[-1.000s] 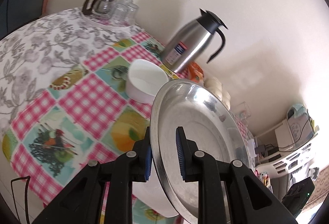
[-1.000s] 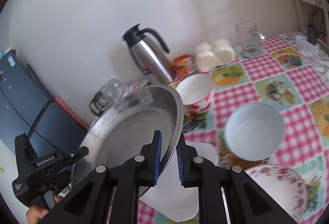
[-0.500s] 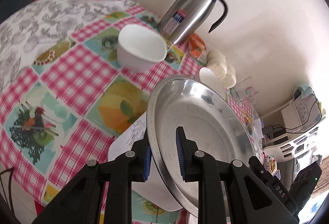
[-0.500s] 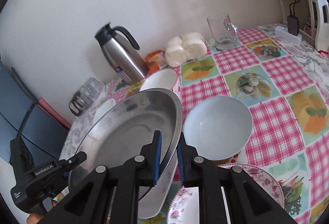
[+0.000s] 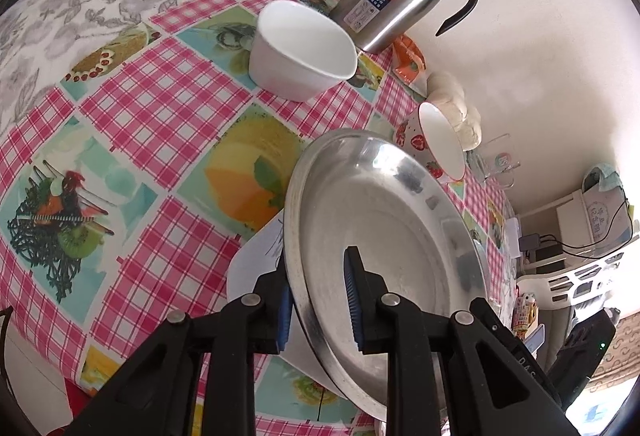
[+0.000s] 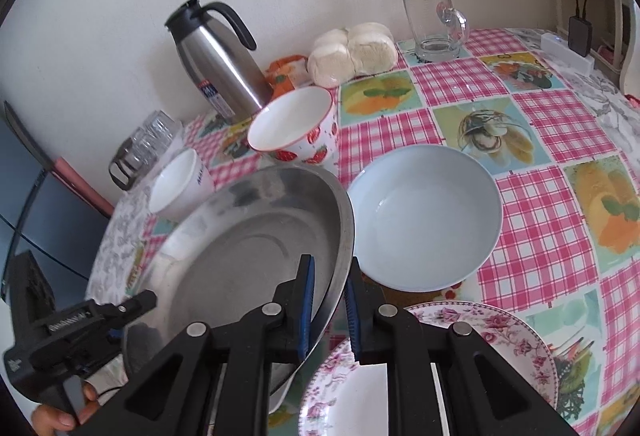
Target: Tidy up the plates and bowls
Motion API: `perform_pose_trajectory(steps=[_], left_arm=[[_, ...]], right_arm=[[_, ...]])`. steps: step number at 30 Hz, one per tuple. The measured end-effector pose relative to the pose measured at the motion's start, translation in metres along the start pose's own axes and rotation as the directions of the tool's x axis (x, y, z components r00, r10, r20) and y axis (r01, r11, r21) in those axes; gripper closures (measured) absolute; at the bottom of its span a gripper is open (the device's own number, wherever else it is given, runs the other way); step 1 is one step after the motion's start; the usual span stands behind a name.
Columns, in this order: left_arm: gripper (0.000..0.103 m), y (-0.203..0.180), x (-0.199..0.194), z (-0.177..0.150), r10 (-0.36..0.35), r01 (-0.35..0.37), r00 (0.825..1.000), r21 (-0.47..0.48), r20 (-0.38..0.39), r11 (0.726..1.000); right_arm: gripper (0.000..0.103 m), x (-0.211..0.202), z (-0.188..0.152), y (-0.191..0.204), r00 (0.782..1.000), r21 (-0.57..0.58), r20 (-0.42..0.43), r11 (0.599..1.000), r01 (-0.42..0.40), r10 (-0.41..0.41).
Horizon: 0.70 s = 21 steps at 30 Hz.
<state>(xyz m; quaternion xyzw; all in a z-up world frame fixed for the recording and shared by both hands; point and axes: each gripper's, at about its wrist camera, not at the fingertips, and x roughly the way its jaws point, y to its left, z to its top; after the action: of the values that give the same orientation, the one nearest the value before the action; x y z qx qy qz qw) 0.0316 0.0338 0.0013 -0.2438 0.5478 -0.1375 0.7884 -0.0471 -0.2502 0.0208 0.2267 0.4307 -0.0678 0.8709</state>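
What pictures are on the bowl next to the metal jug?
Red strawberries on white, on the bowl, clearest in the right wrist view.

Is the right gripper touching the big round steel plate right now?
Touching. In the right wrist view, the right gripper has the big round steel plate's rim clamped between its blue pads, with no gap showing.
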Motion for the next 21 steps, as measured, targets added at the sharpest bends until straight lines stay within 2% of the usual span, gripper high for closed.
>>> perform_pose_trajectory(steps=[9,14,21], left_arm=[[0.079,0.014,0.023,-0.003,0.016,-0.024,0.995,-0.075,-0.103,0.997],[0.073,0.022,0.03,-0.008,-0.006,-0.012,0.99,-0.124,-0.138,0.992],[0.072,0.017,0.03,-0.009,0.003,-0.018,0.989,-0.101,-0.146,0.995]], right_arm=[[0.086,0.013,-0.004,0.0,0.997,-0.022,-0.053,0.999,0.047,-0.049],[0.086,0.019,-0.006,-0.002,0.995,-0.023,-0.08,0.998,0.053,-0.055],[0.086,0.023,-0.007,-0.005,0.993,-0.012,-0.102,0.998,0.064,-0.065]])
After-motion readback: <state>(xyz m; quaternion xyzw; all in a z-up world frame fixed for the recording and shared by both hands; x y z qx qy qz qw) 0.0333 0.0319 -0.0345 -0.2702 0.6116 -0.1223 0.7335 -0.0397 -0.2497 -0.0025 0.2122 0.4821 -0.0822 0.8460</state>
